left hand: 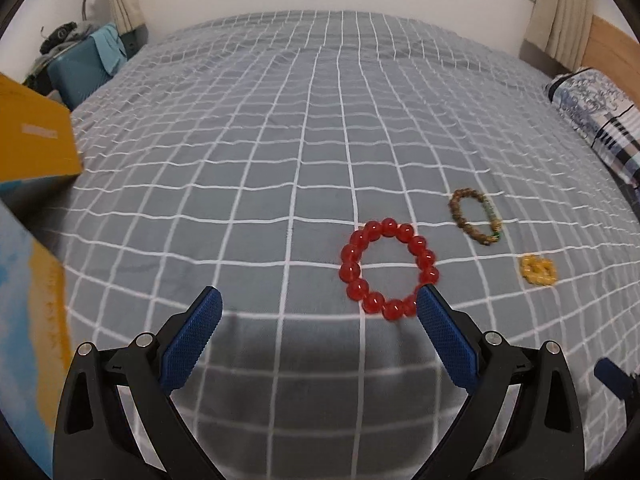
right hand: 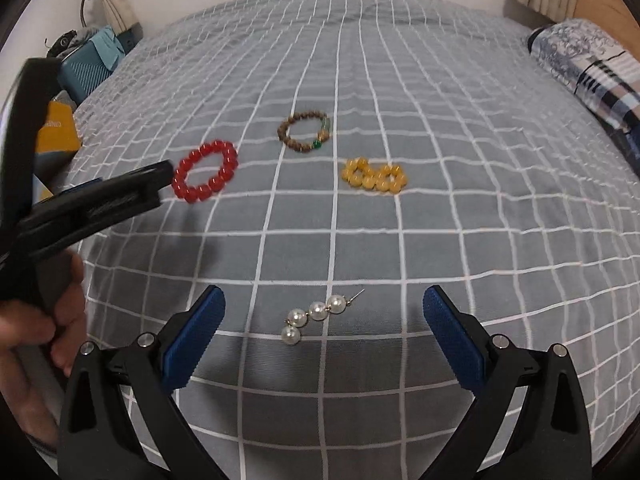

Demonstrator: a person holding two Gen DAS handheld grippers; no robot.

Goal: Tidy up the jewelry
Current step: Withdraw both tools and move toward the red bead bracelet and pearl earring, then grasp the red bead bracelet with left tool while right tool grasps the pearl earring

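Four pieces of jewelry lie on a bed (right hand: 400, 80) covered in grey, white-gridded fabric. The left gripper (left hand: 318, 300), jaws spread wide and holding nothing, hovers beside the red bead bracelet (left hand: 389, 269) — its right-hand pad overlaps the ring's near edge. The right gripper (right hand: 324, 300), jaws equally spread, frames a pearl earring (right hand: 316, 314) lying between its pads. Farther back sit a brown bead bracelet (right hand: 306, 131) and a bunched yellow bead bracelet (right hand: 374, 176). A yellow box (left hand: 32, 140) stands at the bed's left edge.
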